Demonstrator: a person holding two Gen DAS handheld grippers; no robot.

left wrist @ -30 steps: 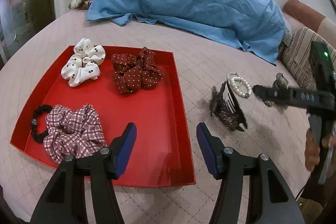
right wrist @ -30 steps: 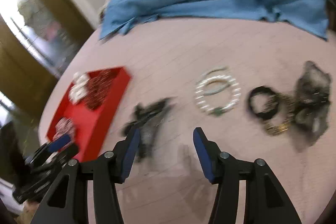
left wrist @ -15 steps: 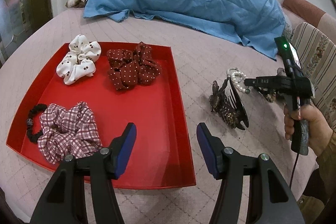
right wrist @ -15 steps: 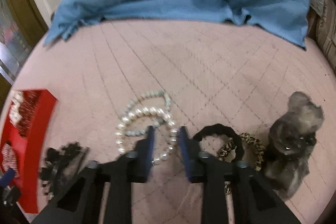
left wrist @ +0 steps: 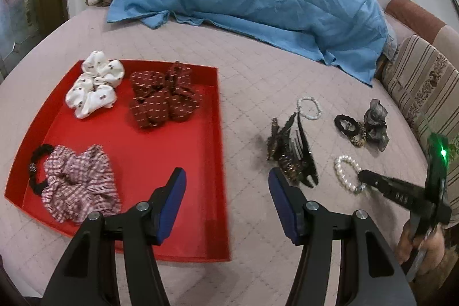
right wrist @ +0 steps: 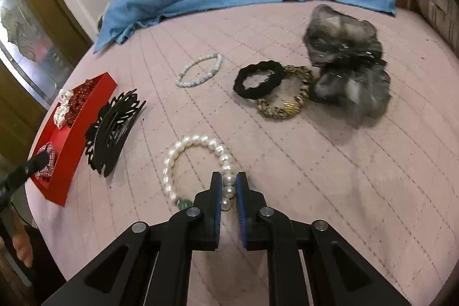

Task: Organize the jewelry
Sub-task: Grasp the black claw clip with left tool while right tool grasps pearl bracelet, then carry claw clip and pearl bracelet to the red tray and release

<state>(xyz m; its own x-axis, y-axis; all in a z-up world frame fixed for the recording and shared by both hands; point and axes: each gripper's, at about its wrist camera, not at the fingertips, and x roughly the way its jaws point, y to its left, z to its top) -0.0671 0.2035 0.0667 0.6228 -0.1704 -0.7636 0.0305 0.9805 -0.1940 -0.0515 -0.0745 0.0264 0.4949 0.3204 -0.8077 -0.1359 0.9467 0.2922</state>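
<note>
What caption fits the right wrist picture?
Right claw shut on the pearl bracelet lying on the pink quilt.

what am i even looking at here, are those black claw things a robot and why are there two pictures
No robot: a person holds a two-finger gripper in each hand, and each picture comes from a camera on one gripper, looking along its fingers. The left gripper hangs open above the edge of a red tray that holds scrunchies. The right gripper is shut on a pearl bracelet lying on the pink quilted bed cover. Also on the cover are a thinner bead bracelet, a black hair claw, a black hair tie over a leopard one, and a grey scrunchie.
</note>
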